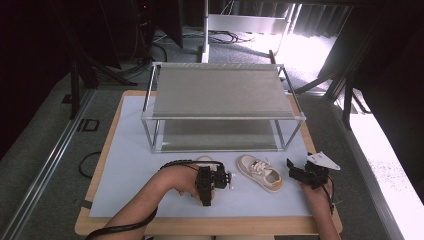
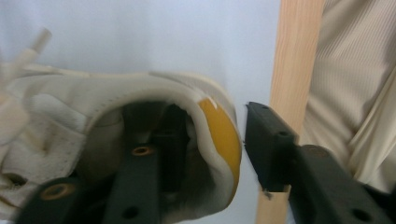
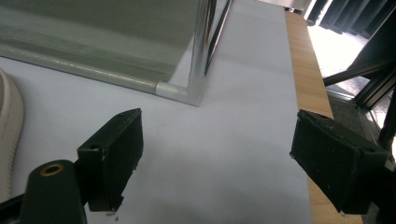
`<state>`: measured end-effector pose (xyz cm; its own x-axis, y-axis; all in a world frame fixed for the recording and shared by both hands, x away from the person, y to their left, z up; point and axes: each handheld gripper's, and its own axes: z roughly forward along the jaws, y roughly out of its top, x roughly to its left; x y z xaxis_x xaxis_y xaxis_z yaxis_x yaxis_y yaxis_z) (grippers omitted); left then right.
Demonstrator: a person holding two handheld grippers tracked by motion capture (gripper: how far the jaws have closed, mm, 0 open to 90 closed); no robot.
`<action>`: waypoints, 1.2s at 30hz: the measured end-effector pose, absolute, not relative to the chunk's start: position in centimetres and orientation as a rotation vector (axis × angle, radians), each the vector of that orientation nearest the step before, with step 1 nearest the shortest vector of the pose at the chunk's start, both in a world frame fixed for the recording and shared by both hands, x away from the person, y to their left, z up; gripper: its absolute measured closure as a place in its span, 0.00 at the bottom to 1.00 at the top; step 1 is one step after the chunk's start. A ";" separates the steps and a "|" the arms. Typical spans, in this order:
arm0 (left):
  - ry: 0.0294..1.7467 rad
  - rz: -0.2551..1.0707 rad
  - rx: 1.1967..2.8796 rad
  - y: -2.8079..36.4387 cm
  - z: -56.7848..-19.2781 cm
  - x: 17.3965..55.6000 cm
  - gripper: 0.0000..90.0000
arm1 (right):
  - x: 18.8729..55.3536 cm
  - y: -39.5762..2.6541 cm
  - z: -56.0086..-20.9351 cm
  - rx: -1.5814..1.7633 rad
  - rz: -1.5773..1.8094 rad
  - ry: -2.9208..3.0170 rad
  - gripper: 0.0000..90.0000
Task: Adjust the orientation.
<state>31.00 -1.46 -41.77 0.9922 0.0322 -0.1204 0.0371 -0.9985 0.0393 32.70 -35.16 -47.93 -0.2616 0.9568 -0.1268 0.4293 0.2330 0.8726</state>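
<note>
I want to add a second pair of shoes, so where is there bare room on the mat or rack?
The top shelf and lower shelf of the rack are bare, as is the mat's left part. The front middle is crowded: the left gripper straddles one shoe's heel, another shoe lies beside it, then the right gripper.

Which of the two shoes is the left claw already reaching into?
The shoe under the person's left hand: the left claw straddles its mustard heel, one jaw inside. The other shoe lies free, mid-mat.
</note>
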 end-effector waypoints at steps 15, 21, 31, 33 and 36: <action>0.161 -0.171 3.019 -0.9 -41.1 30.9 0.29 | 33.1 -35.7 -47.3 1.238 0.983 2.026 0.15; 0.185 -0.171 3.010 -0.6 -41.0 31.2 0.28 | 33.0 -36.3 -46.8 1.195 0.987 2.173 0.17; 0.186 -0.166 3.034 -0.7 -41.1 30.9 0.29 | 32.4 -36.1 -44.2 0.985 0.792 2.471 0.18; 0.191 -0.169 3.030 -0.6 -41.1 30.9 0.29 | 32.3 -36.0 -44.0 0.965 0.776 2.485 0.18; 0.181 -0.164 3.036 -0.5 -40.9 30.8 0.29 | 32.1 -35.7 -43.4 0.862 0.667 2.597 0.21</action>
